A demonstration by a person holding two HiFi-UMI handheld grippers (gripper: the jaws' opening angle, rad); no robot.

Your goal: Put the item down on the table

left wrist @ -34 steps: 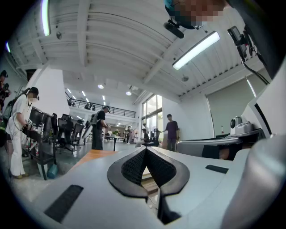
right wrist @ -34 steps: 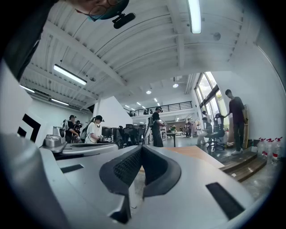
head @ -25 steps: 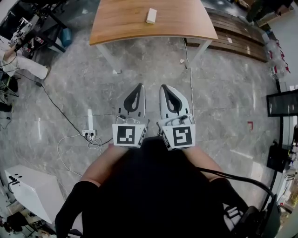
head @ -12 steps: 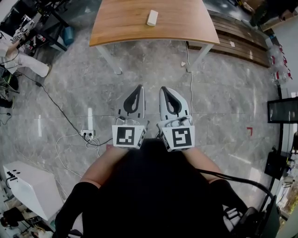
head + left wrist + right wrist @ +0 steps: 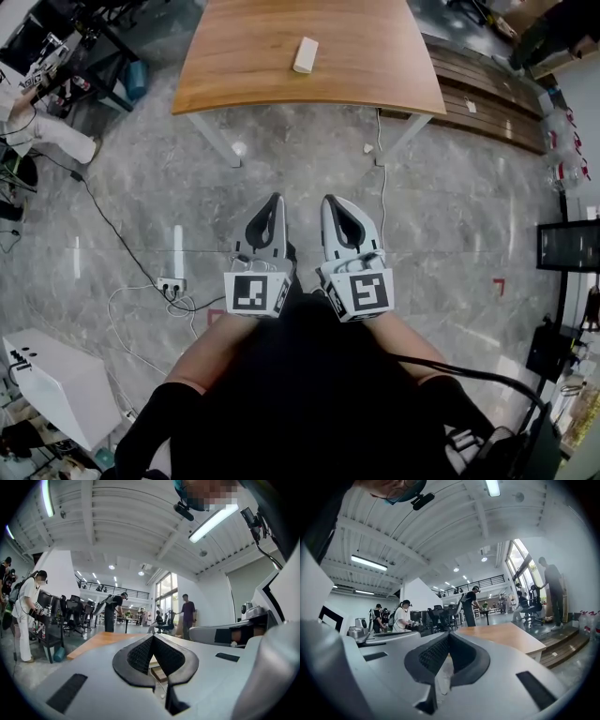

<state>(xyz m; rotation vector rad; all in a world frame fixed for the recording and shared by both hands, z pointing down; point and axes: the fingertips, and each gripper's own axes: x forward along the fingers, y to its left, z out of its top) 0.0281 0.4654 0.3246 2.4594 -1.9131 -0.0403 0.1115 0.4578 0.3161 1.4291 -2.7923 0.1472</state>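
Observation:
A small white block (image 5: 305, 54) lies on the wooden table (image 5: 375, 66) at the top of the head view, well away from both grippers. My left gripper (image 5: 275, 202) and right gripper (image 5: 331, 202) are held side by side over the grey floor, close to the person's body. Both are shut, with nothing between their fingers. In the left gripper view the jaws of the left gripper (image 5: 153, 637) meet at their tips, with the table (image 5: 101, 641) beyond them. The right gripper (image 5: 449, 634) looks just as closed, and the table (image 5: 501, 634) lies ahead of it to the right.
A power strip (image 5: 171, 283) with loose cables lies on the floor to the left. A white box (image 5: 56, 375) stands at lower left. Wooden steps (image 5: 487, 89) run beside the table on the right. People and office chairs (image 5: 75, 613) stand farther off.
The table has slid a little lower in the head view, showing more of its top. Both grippers stay shut and side by side in front of the body.

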